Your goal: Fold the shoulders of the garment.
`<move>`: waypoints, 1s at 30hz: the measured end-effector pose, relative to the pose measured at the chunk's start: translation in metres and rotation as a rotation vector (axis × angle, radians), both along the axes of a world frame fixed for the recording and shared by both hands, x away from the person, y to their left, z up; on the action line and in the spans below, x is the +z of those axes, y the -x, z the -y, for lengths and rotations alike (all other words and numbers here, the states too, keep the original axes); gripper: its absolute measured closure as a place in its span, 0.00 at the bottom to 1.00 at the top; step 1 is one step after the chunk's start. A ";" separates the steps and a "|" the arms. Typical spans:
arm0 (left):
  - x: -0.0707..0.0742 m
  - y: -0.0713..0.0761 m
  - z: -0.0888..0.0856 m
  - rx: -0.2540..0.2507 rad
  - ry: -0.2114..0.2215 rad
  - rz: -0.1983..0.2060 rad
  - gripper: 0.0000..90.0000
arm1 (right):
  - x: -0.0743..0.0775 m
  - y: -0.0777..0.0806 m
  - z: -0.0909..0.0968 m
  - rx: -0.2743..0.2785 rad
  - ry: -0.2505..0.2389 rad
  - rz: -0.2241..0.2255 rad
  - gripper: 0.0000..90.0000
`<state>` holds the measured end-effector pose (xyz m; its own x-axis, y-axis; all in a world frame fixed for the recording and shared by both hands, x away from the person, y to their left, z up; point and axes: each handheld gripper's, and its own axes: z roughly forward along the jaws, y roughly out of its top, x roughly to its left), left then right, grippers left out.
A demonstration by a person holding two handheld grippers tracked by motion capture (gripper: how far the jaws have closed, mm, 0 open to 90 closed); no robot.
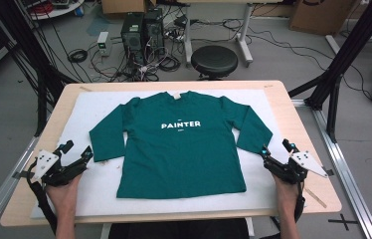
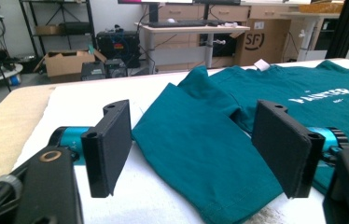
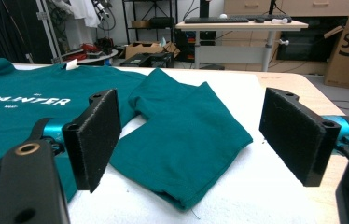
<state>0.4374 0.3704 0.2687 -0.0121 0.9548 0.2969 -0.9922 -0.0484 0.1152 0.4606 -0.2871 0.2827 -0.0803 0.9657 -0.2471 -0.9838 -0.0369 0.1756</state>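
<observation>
At the near edge of the table the person's two hands come in from below, each holding a gripper. The left gripper sits at the near left, over the white mat, with its jaws spread wide and nothing between the pads; in the left gripper view the cuff end of the shirt's sleeve lies on the mat just ahead, in the gap between the two black jaws but apart from both. The right gripper mirrors it at the near right, jaws likewise spread and empty; in the right gripper view the other sleeve lies flat ahead between the jaws, its cuff nearest, touching neither pad. Beyond the grippers the green shirt lies spread face up in the middle of the mat, hem toward the person, collar away, both sleeves angled out and down toward the grippers, with the white word PAINTER across the chest. Past the far edge of the table stand a black stool on the floor, two computer towers among loose cables, and cardboard boxes farther back.
</observation>
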 end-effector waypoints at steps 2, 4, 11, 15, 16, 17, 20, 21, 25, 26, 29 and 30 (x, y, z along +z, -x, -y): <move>0.000 0.000 0.000 0.005 0.000 -0.003 0.31 | 0.001 0.000 0.000 -0.006 0.002 -0.002 0.23; 0.000 0.000 0.001 0.008 -0.001 -0.004 0.31 | 0.001 0.000 -0.001 -0.009 0.004 -0.007 0.23; 0.002 0.001 0.003 0.033 0.010 -0.017 0.31 | 0.001 0.000 -0.001 -0.010 0.001 -0.012 0.23; 0.002 0.001 0.003 0.033 0.018 -0.023 0.31 | 0.002 0.000 0.000 -0.003 -0.004 -0.018 0.23; 0.002 0.001 0.003 0.031 0.020 -0.026 0.31 | 0.002 0.000 0.000 -0.002 -0.001 -0.018 0.23; 0.003 0.001 0.004 0.032 0.021 -0.028 0.31 | 0.002 0.000 0.000 -0.002 -0.002 -0.019 0.23; 0.004 0.001 0.005 0.047 0.030 -0.039 0.31 | 0.002 0.000 0.000 -0.003 0.000 -0.021 0.23; 0.004 0.001 0.006 0.061 0.032 -0.048 0.31 | 0.002 0.000 0.000 -0.002 -0.004 -0.019 0.23; 0.005 0.001 0.007 0.064 0.038 -0.052 0.31 | 0.001 0.000 0.000 0.007 -0.010 -0.012 0.24; 0.005 0.001 0.007 0.064 0.038 -0.052 0.31 | 0.001 0.000 0.000 0.007 -0.010 -0.012 0.24; 0.005 0.001 0.006 0.052 0.045 -0.053 0.31 | -0.002 -0.001 0.001 0.014 -0.011 0.016 0.24; 0.005 0.001 0.006 0.052 0.045 -0.053 0.32 | -0.001 -0.001 0.001 0.017 -0.008 0.009 0.24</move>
<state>0.4361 0.3646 0.2736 -0.0475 0.9656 0.2555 -0.9809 -0.0934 0.1706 0.4611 -0.2881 0.2813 -0.0944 0.9662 -0.2398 -0.9845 -0.0548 0.1667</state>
